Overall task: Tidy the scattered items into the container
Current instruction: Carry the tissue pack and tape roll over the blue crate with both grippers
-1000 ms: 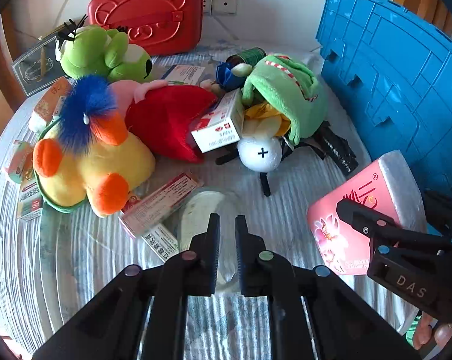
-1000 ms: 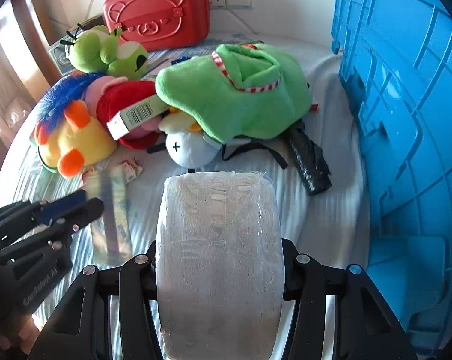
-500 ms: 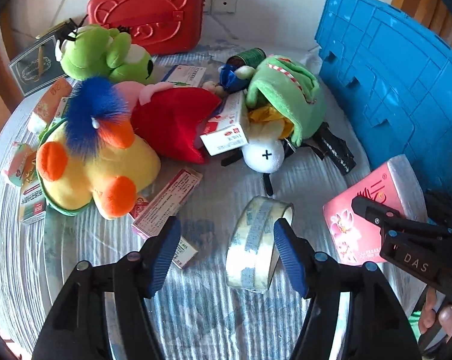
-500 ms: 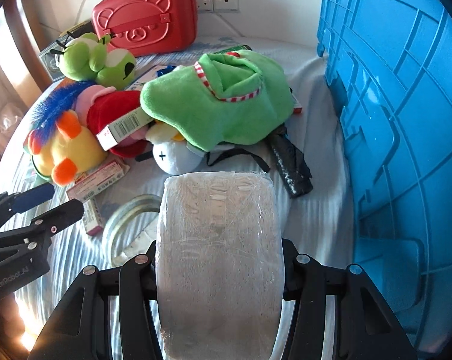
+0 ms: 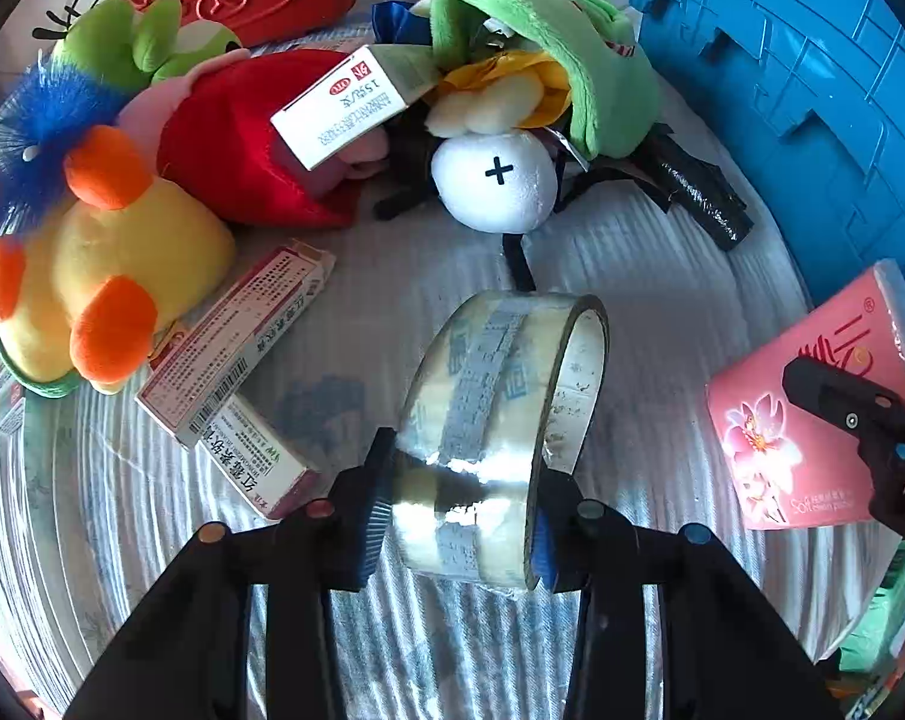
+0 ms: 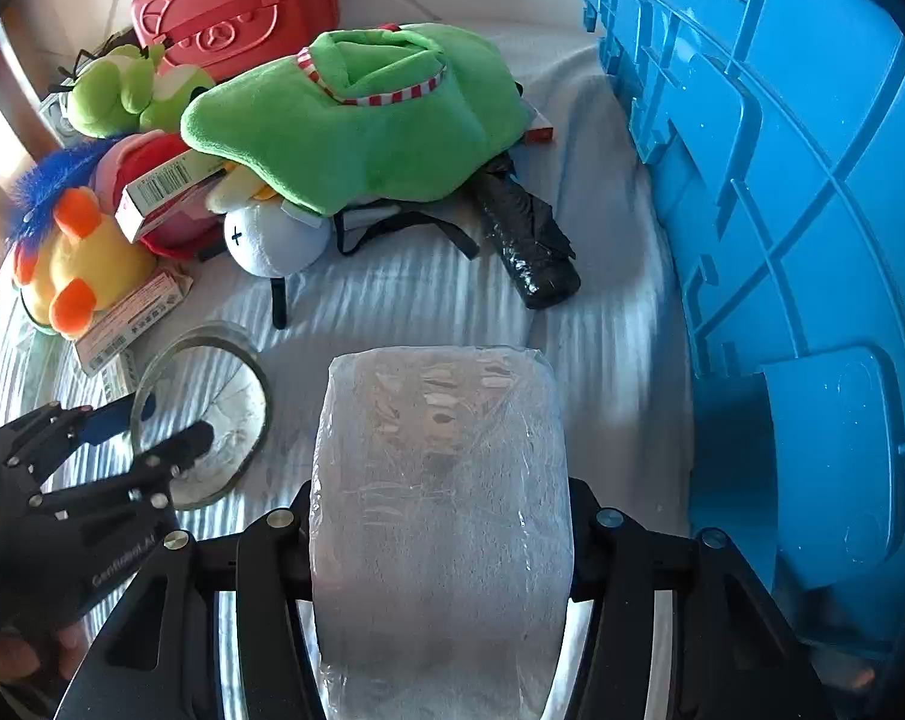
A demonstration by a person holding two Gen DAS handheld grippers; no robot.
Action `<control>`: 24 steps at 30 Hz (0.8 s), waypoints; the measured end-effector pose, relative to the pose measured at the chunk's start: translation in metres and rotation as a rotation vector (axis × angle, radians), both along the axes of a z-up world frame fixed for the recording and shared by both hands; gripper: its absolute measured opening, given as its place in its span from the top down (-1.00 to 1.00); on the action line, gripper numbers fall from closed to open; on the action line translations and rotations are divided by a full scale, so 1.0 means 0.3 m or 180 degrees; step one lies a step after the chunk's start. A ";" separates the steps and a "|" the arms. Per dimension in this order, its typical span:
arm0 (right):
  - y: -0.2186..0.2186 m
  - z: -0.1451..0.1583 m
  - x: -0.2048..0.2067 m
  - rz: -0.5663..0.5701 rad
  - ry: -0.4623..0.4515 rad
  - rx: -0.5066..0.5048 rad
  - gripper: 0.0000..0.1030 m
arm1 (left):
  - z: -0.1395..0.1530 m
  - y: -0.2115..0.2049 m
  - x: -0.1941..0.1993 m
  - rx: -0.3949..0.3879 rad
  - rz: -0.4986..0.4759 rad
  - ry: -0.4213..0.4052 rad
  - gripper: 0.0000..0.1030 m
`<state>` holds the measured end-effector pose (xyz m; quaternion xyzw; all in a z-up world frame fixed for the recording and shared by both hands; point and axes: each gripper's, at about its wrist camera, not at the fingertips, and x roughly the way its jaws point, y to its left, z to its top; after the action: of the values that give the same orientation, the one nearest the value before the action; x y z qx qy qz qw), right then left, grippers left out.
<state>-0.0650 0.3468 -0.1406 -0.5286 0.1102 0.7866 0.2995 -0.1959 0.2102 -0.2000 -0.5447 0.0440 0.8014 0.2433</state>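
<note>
The left tongs [image 5: 461, 501] are closing around the clear roll of packing tape with a pale cardboard core [image 5: 500, 420]: one blue-padded finger [image 5: 374, 504] sits on the roll's left face and the other on its right face, the pads looking to be at or just short of contact. The roll stands on edge on the striped pale bed sheet [image 5: 662, 312], directly at twelve o'clock from those tongs in the left wrist view. Its hole axis runs roughly nine to three, tipped a little toward two, so the open core faces right and the band runs away from the tongs toward twelve. The right tongs [image 6: 440, 540] pinch a plastic-wrapped pink tissue pack with a flower print [image 5: 812, 414], its long axis pointing away from the fingers toward twelve in the right wrist view; its clear wrapped end [image 6: 440, 450] fills that view. The left hand is plainly the nearer one to the roll; seen from the right wrist, the roll lies at about nine o'clock. The big blue ribbed plastic crate [image 6: 782, 210], the likely container, rises at three o'clock of the right tongs and at about one to two o'clock of the left. Judging by this, the roll would have to travel rightward across the sheet, past the black folded umbrella [image 5: 692, 192].
</note>
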 end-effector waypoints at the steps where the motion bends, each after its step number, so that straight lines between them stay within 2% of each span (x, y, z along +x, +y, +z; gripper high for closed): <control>1: -0.003 0.001 -0.002 0.0008 -0.0001 0.0014 0.01 | 0.009 -0.003 0.002 0.0002 0.0020 0.0025 0.27; 7: -0.028 0.068 -0.024 0.0079 0.0142 0.0061 0.02 | 0.146 -0.039 0.012 0.0099 0.0073 0.0319 0.34; 8: -0.038 0.089 -0.033 0.0112 0.0169 0.0091 0.02 | 0.174 -0.052 0.008 0.0113 0.0083 0.0368 0.44; 9: -0.047 0.112 -0.042 0.0143 0.0201 0.0123 0.02 | 0.205 -0.061 0.007 0.0140 0.0098 0.0424 0.63; 11: -0.068 0.161 -0.061 0.0201 0.0272 0.0179 0.02 | 0.261 -0.078 0.002 0.0183 0.0124 0.0512 0.76; 18: -0.148 0.342 -0.112 0.0345 0.0523 0.0400 0.02 | 0.456 -0.171 -0.013 0.0339 0.0268 0.0890 0.78; 24: -0.228 0.535 -0.149 0.0449 0.0782 0.0630 0.02 | 0.634 -0.245 -0.019 0.0528 0.0305 0.1263 0.78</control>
<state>-0.1096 0.2784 0.0199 -0.4028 0.0307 0.8714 0.2784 -0.2016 0.1367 -0.0098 -0.3559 -0.0010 0.9044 0.2354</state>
